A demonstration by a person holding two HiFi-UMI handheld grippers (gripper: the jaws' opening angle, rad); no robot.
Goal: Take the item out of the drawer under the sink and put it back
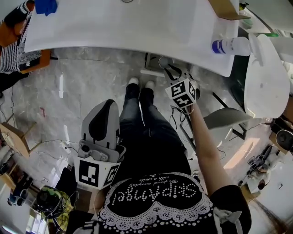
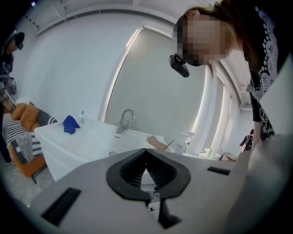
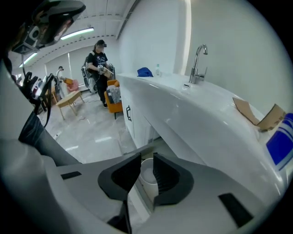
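Clearance: the white counter point(image 1: 137, 32) overhangs its cabinet, and its front edge runs just above the right tongs point(image 3: 146, 157), which point downward under that edge. The drawer point(image 1: 151, 71) beneath the sink stands open. Bare floor point(image 1: 82, 87) lies to the person's left, with an orange chair point(image 1: 18, 45) well off at the counter's far left end. The left tongs point(image 2: 146, 151) are held low at the person's side, away from the counter, tips together and empty.

Item: a white round cup point(image 3: 147, 176), open at the top, stands upright inside the drawer. It shows in the gap between the right tongs' jaws, which stand moderately apart and are not closed onto it.

Materials: the counter is smooth and glossy, with a curved metal faucet point(image 3: 198, 64). On it lie a blue cloth point(image 1: 46, 5), a folded piece of cardboard point(image 1: 224, 9) and a white bottle with a blue label point(image 1: 229, 45). The floor is polished grey marble. The jaw pads are black and ribbed in grey shells.
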